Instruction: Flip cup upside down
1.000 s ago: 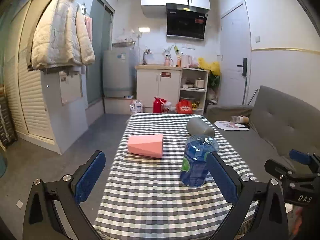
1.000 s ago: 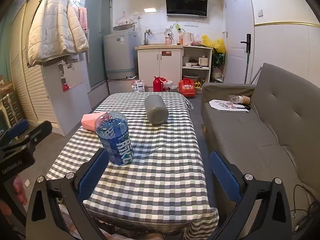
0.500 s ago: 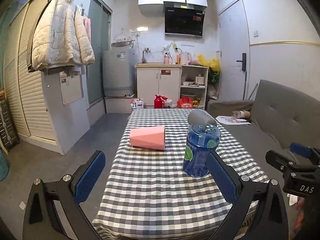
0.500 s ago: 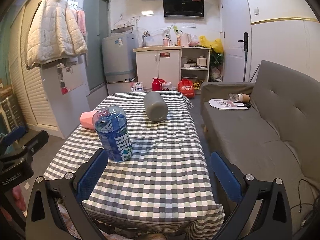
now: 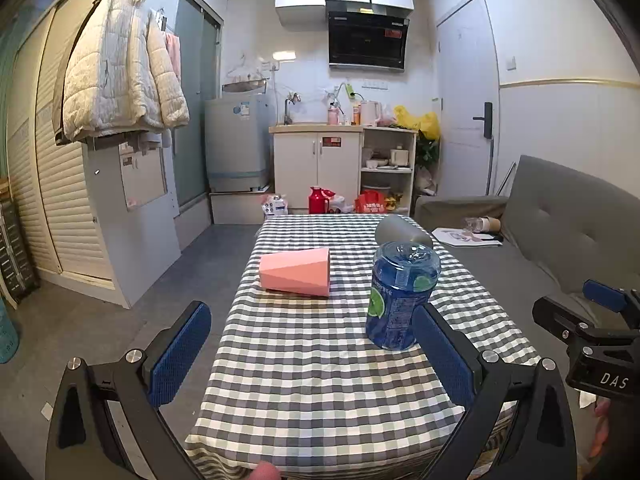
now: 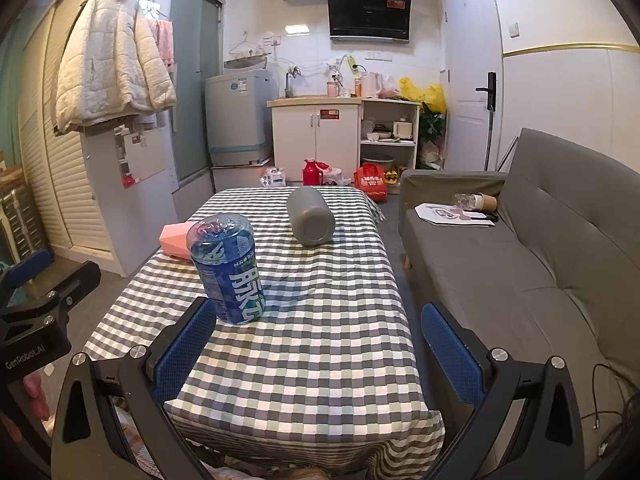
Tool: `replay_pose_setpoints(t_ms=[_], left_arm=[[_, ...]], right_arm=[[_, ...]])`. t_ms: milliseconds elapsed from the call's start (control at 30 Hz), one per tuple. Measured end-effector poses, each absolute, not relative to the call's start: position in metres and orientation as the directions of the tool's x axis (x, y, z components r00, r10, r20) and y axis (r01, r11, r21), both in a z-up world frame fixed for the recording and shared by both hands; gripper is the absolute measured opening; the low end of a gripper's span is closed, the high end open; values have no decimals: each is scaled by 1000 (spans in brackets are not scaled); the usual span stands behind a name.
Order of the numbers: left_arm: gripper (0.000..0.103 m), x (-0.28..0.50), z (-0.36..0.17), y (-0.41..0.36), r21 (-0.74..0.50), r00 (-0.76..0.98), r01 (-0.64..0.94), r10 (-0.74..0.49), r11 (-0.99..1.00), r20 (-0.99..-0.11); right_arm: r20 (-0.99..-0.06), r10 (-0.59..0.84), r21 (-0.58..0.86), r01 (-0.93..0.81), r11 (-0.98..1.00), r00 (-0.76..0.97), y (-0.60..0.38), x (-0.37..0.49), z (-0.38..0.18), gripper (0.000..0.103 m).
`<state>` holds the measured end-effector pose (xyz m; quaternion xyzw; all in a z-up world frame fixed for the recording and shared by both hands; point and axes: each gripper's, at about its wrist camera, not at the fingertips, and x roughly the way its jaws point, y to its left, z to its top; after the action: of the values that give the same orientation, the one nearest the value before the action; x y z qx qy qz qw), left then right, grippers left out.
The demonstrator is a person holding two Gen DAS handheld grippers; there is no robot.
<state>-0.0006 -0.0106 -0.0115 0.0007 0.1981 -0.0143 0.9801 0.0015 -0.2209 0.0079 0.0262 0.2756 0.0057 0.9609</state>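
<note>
A pink faceted cup (image 5: 296,272) lies on its side on the checked tablecloth (image 5: 320,360), mouth to the right; only a corner of the cup (image 6: 174,240) shows behind the blue container in the right wrist view. A grey cup (image 6: 311,216) lies on its side further back, bottom toward me, and it also shows in the left wrist view (image 5: 400,231). My left gripper (image 5: 312,352) is open and empty over the near table edge. My right gripper (image 6: 320,352) is open and empty at the near edge too.
A blue plastic container (image 6: 228,268) stands upright near the front of the table, also in the left wrist view (image 5: 400,292). A grey sofa (image 6: 520,260) runs along the table's right side. Open floor (image 5: 120,320) lies to the left.
Both grippers have pulled back and lowered a little, so the table and objects sit farther off. Nothing on the table has moved; both grippers stay open.
</note>
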Motion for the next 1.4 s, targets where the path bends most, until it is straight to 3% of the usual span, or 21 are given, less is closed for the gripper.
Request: replay_pose_setpoints(t_ms=[1400], left_arm=[[103,2,-11,-5,5,919,3,-1,1000,-395]], right_arm=[[-536,19,47,8,999,844,-223,3,7,103]])
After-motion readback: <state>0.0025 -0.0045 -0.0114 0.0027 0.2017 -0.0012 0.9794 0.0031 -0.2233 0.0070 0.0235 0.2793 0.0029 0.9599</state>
